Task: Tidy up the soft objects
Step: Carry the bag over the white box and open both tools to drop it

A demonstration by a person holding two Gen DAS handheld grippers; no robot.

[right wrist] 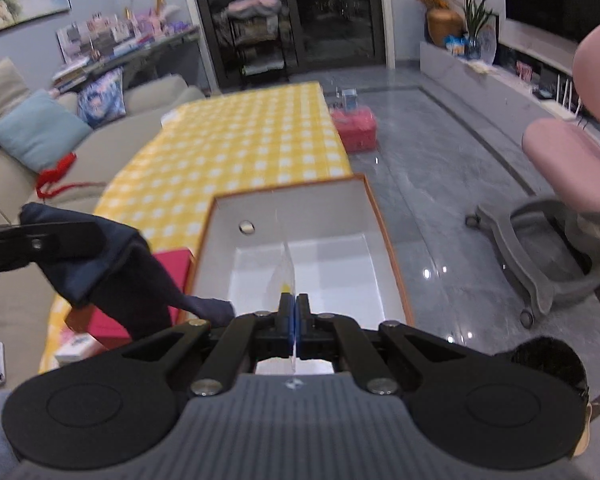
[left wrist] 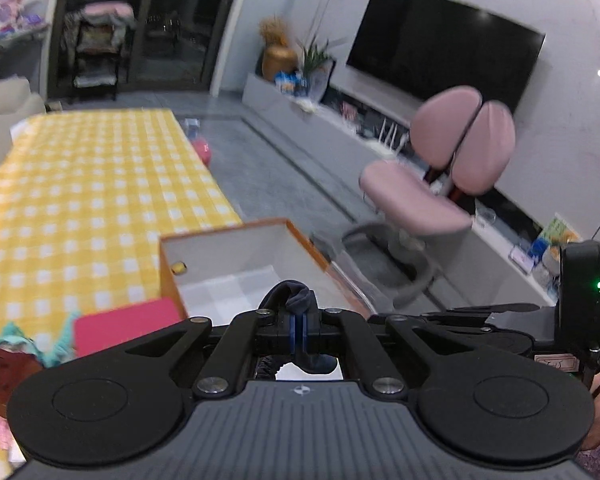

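Observation:
My left gripper (left wrist: 300,322) is shut on a dark navy sock (left wrist: 296,298), which bunches above the fingertips and hangs below them. It also shows in the right wrist view as a navy cloth (right wrist: 112,268) hanging from the left gripper (right wrist: 40,242) at the left. An open white box with orange edges (left wrist: 300,236) sits at the near end of the yellow checked table (left wrist: 80,200), just ahead of the left gripper. My right gripper (right wrist: 293,308) is shut on a thin clear plastic sheet or bag (right wrist: 286,268) held over the box (right wrist: 380,216).
A pink-red flat item (left wrist: 128,328) and teal and brown soft things (left wrist: 16,352) lie left of the box. A pink office chair (left wrist: 448,168) stands on the floor to the right. A beige sofa (right wrist: 28,168) with cushions is left of the table. A red bin (right wrist: 356,128) sits beyond the table.

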